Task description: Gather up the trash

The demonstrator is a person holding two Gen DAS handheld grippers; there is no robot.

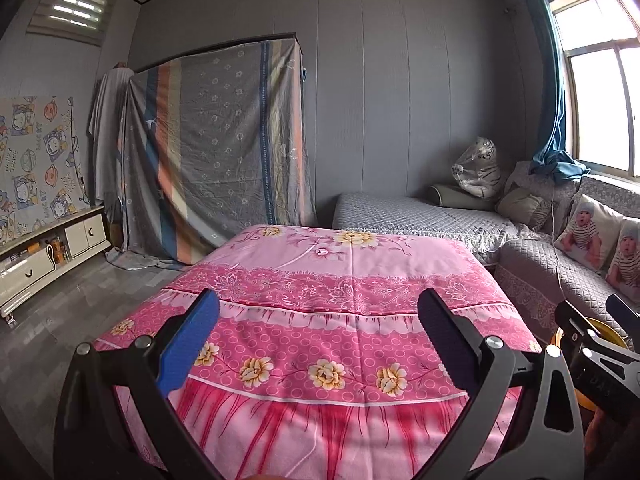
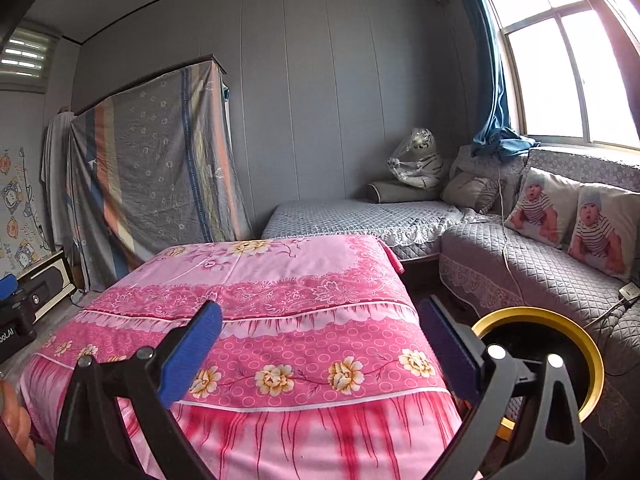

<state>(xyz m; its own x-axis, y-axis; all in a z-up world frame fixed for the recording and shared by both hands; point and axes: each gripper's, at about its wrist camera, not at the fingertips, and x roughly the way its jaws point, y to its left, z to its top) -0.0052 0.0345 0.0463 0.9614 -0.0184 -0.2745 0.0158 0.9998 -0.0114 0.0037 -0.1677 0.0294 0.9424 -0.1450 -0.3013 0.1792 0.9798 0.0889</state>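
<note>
Both grippers, left gripper and right gripper, hover with fingers spread wide and nothing held above the pink floral cloth-covered table. No trash is visible. Yellow-rimmed black bin sits lower right. Step appears to be searching; next, locate litter.
</note>
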